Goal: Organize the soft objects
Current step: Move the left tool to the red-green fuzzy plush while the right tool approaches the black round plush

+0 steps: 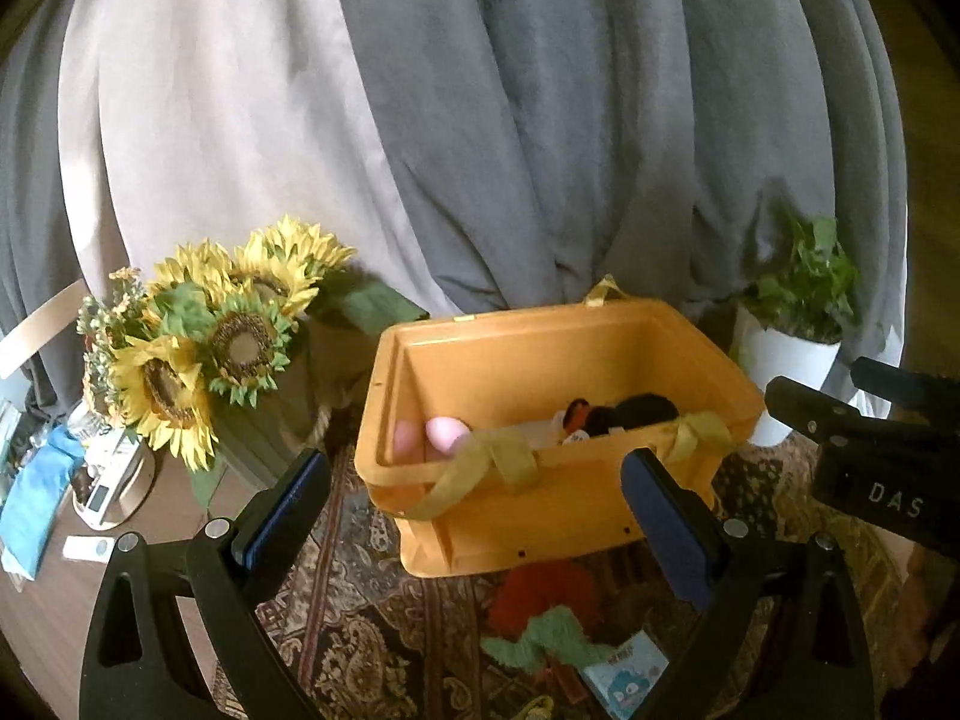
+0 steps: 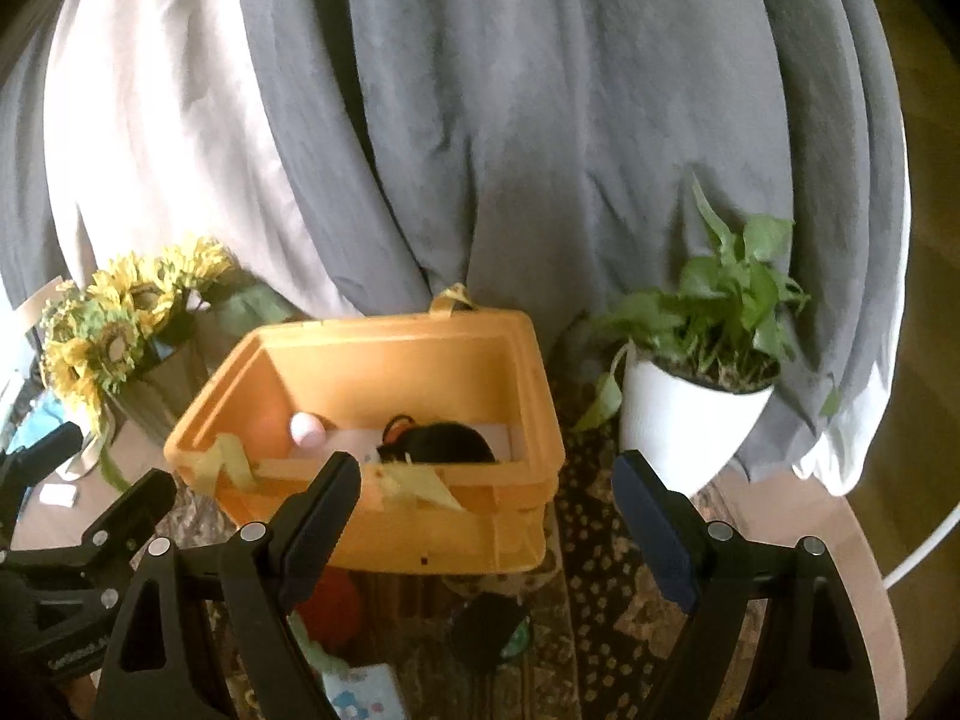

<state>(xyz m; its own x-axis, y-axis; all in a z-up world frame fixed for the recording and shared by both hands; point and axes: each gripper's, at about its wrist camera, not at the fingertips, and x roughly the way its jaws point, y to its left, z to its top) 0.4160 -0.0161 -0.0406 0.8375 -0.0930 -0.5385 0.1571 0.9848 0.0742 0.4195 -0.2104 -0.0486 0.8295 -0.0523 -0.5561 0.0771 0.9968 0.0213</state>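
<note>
Jaws: both your grippers, left and right, hold jaws apart, empty.
Bin: pink and dark toys already inside.
Left: red plush, green plush on rug before it.
Around: sunflowers, plant.

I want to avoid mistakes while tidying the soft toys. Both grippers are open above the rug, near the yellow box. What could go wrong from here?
1. The red plush lies close against the yellow box; the left gripper may bump the box.
2. The loose strap hanging over the box's near rim could catch a finger.
3. The potted plant stands near the right gripper; a wide swing might tip it.
</note>
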